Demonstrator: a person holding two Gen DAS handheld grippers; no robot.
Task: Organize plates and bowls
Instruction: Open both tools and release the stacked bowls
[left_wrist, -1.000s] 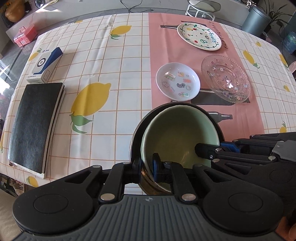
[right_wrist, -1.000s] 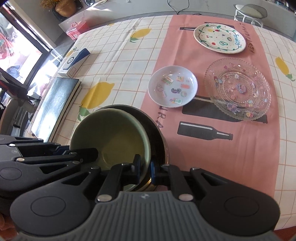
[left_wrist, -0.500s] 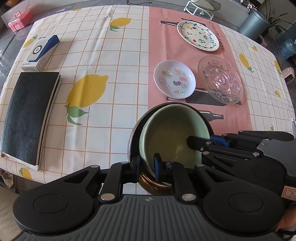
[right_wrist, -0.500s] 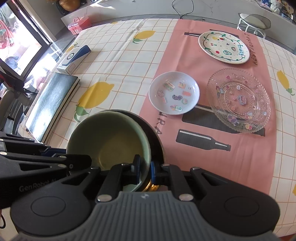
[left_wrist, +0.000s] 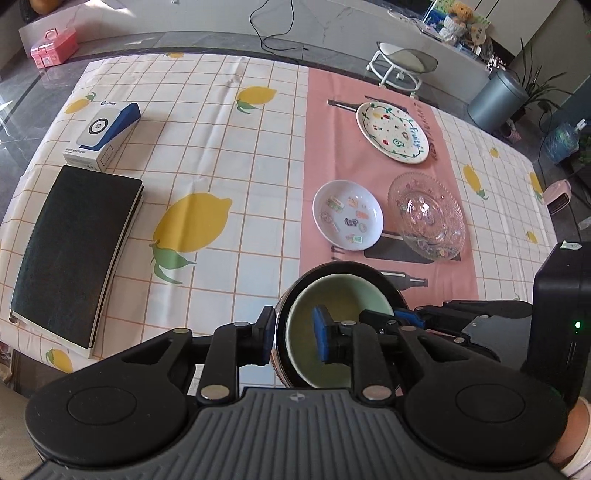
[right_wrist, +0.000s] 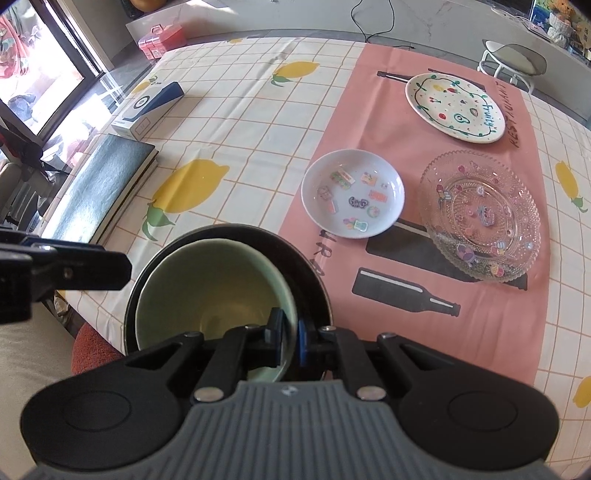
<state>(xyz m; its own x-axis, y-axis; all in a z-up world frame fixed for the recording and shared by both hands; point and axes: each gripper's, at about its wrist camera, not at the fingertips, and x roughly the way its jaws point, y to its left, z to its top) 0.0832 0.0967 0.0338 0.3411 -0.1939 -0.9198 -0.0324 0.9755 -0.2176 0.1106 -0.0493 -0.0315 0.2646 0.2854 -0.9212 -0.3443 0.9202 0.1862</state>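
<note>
The green bowl (right_wrist: 210, 284), smooth and matte inside, sits nested in a larger dark bowl (right_wrist: 314, 291) with a glossy black rim, at the near edge of the bench (left_wrist: 258, 155). The right gripper (right_wrist: 290, 341) is clamped on the green bowl's rim, one pad inside and one between the two bowls. The left gripper (left_wrist: 293, 338) has its fingers apart, straddling the near-left rims of both bowls: one blue pad (left_wrist: 320, 332) stands inside the green bowl, the other finger outside the dark bowl, and neither is clearly pressing. The near parts of both bowls are hidden behind the gripper bodies, and whether the dark bowl rests on the bench or hangs off its edge cannot be told.

Farther back on the pink runner (right_wrist: 413, 295) lie a small white dish (right_wrist: 352, 194) with coloured stickers, a ribbed clear glass plate (right_wrist: 480, 218) with a beaded rim just beside it, and a round painted plate (right_wrist: 455, 107) lettered "Fruity". On the lemon-print checked cloth (left_wrist: 207, 184) to the left lie a black notebook (left_wrist: 74, 251) with a grainy cover and a white and blue box (left_wrist: 101, 134)
</note>
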